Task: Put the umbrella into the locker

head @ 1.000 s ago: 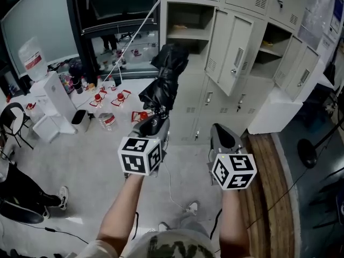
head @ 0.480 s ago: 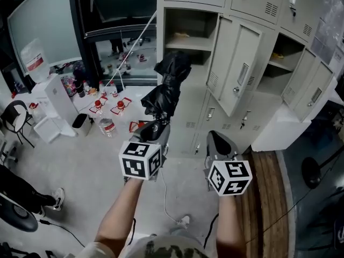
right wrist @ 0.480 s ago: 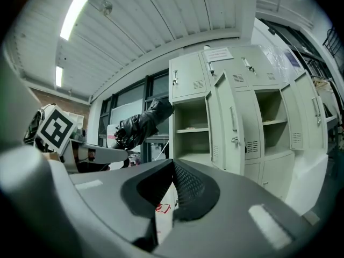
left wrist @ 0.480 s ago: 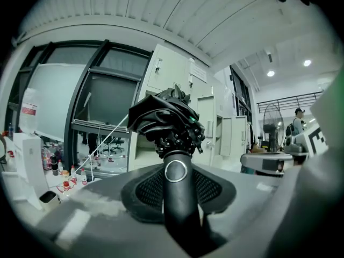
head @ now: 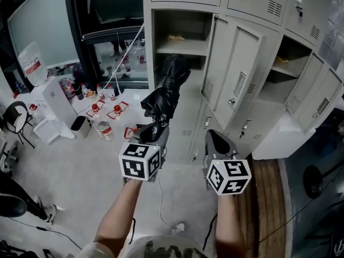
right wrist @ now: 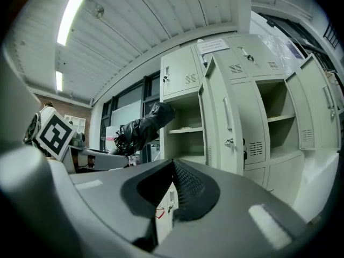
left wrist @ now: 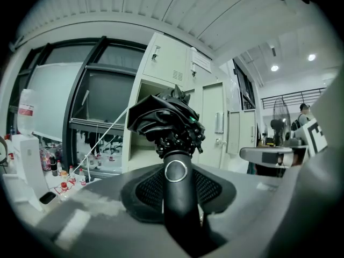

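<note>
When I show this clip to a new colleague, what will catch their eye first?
Probably the folded black umbrella, jutting up in the middle of the head view from the left gripper, whose jaws are shut on its handle. Just behind it gapes an open locker compartment, with a swung-out locker door to its right. The right gripper alongside holds nothing.

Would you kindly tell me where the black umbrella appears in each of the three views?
Head view: umbrella, centre, slightly above the middle.
Left gripper view: umbrella, dead centre, handle nearest, folded canopy above.
Right gripper view: umbrella, left of centre, mid-height.
Shared landmark: the open locker with a shelf, behind or beside the umbrella in all three.
</note>
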The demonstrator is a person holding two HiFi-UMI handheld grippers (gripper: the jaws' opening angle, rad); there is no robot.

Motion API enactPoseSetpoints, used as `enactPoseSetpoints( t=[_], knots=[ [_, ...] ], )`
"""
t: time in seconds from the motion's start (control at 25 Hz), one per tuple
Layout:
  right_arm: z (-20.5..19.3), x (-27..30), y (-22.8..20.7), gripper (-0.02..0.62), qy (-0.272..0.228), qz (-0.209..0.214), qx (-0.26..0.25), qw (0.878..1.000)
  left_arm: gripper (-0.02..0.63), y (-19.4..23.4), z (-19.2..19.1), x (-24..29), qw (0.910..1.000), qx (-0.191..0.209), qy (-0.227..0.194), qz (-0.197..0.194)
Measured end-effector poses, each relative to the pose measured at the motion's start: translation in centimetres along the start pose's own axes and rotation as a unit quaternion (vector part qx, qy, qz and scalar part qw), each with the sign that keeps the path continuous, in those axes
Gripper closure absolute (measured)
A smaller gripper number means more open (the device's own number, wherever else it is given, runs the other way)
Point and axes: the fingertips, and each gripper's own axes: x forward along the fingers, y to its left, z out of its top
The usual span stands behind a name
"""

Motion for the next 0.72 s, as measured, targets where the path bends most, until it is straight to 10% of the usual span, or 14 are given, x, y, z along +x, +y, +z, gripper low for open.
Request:
enactPoseSetpoints(
  t=[0.72],
  knots=[
    [1.5,5.1,-2.1,0.597,-0.007,0.044,-0.026,0.999,0.469,1.7,-2.3,6.3,0.9976,0.026,0.061,0.018]
  ],
)
